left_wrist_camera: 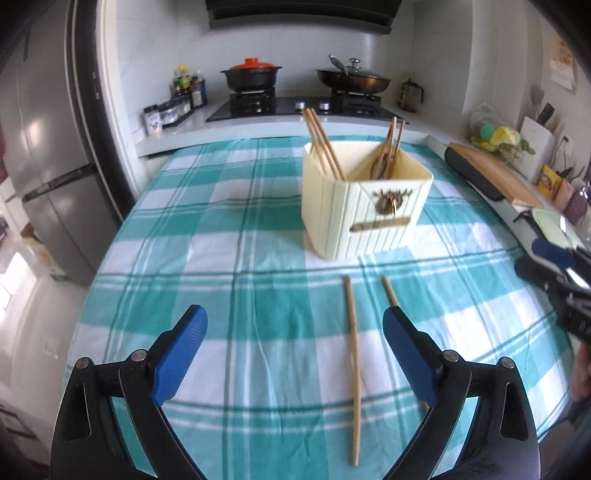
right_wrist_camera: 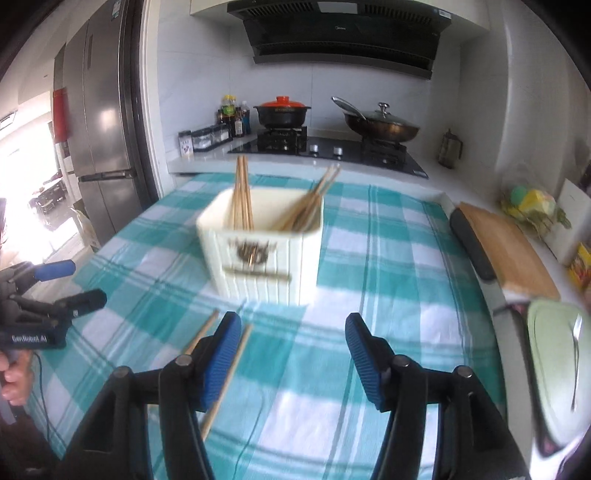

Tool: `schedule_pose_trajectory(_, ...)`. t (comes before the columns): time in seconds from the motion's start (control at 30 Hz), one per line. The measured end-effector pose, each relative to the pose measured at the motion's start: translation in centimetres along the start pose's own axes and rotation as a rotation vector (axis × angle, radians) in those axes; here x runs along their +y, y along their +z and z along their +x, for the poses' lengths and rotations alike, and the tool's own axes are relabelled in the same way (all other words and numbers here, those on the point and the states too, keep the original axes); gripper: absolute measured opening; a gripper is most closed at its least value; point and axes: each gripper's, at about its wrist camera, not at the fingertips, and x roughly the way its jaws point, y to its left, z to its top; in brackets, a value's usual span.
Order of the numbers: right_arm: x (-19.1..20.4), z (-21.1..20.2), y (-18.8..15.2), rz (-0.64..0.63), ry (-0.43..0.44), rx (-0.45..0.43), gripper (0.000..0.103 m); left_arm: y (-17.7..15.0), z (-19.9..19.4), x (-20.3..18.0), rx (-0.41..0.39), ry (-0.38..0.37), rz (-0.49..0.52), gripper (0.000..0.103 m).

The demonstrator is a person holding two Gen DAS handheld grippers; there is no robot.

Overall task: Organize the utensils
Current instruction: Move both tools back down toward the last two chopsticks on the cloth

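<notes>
If I grab badly, my wide, empty left gripper (left_wrist_camera: 295,332) may roll the thin chopstick (left_wrist_camera: 354,369) off the table (left_wrist_camera: 221,229).

**A tiled kitchen lit by daylight from the left**

White tiled walls (right_wrist_camera: 207,74) are seen behind a pale counter (left_wrist_camera: 221,127), on which a black gas hob (right_wrist_camera: 332,151) is set. A dark extractor hood (right_wrist_camera: 343,33) is mounted above it. A tall steel fridge (left_wrist_camera: 55,147) is placed at the left. Strong daylight is admitted through an opening (right_wrist_camera: 33,177) beyond the fridge. A table is covered by a teal and white checked cloth (left_wrist_camera: 207,266).
</notes>
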Motion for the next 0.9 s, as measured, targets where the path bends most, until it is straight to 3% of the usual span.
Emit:
schedule_pose_trajectory(0.17, 0.9, -1.1, -5.0, 0.036, -0.029, 0.032, 0.061, -2.7, -0.8, -1.2, -0.019, 0.049, 0.012, 0.097)
schedule_pose_trajectory(0.37, 0.9, -2.4, -8.5, 0.095, -0.098, 0.041, 0.067, -4.9, -1.0, -1.9, -0.008, 0.037, 0.007, 0.097)
schedule_pose_trajectory(0.63, 1.0, -2.9, -10.3, 0.094, -0.176, 0.057, 0.075, -5.9, -1.1, -2.1, 0.000, 0.039, -0.003, 0.097)
schedule_pose_trajectory(0.9, 1.7, -2.7, -10.8, 0.079, -0.207, 0.065, 0.075, -6.7, -0.8, -2.0, 0.006, 0.042, -0.013, 0.097)
